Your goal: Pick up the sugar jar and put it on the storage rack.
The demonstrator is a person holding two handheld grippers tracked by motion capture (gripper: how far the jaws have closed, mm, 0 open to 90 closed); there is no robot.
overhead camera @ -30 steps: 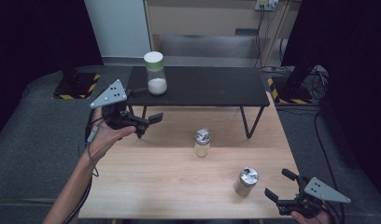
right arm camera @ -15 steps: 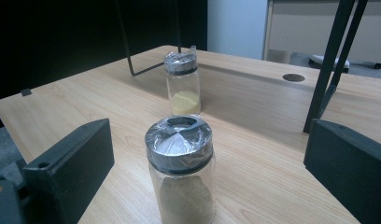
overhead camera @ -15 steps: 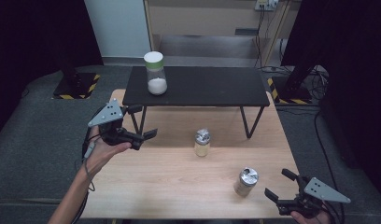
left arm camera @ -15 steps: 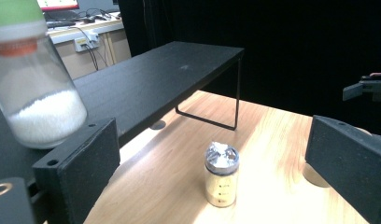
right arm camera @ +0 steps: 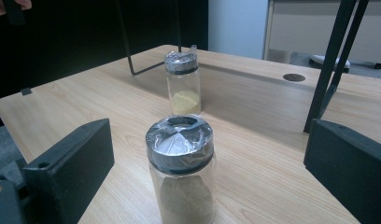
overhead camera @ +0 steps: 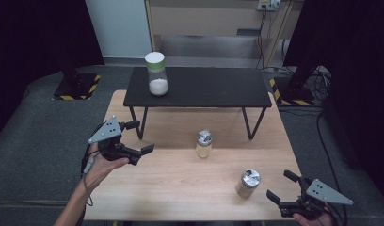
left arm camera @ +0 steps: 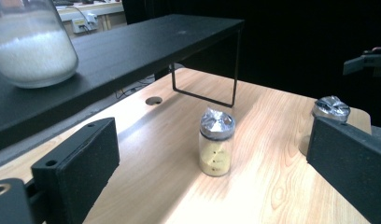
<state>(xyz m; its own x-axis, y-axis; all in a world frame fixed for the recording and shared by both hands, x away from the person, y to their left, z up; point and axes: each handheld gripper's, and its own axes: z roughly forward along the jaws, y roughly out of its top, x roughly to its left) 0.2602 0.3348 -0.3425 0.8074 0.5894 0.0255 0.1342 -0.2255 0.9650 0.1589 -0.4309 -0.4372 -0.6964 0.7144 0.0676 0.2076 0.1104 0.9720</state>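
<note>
A small jar of yellow powder (overhead camera: 204, 144) with a foil-wrapped cap stands mid-table, just in front of the black shelf (overhead camera: 199, 87). A second small jar with brownish powder (overhead camera: 248, 183) stands near the front right. My left gripper (overhead camera: 141, 137) hovers open over the table's left edge, facing the yellow jar (left arm camera: 216, 142) from a distance with nothing between its jaws. My right gripper (overhead camera: 280, 185) is open at the front right corner, just right of the brownish jar (right arm camera: 181, 172), which sits close ahead between its jaws but is not gripped.
A tall jar of white powder with a white lid (overhead camera: 157, 74) stands on the shelf's left end. The shelf's thin black legs (overhead camera: 250, 125) stand on the wooden table (overhead camera: 171, 179). Dark floor and cables surround the table.
My left gripper has come down and back from beside the shelf's left end to the table's left edge, still open. The right gripper and the jars have stayed put.
</note>
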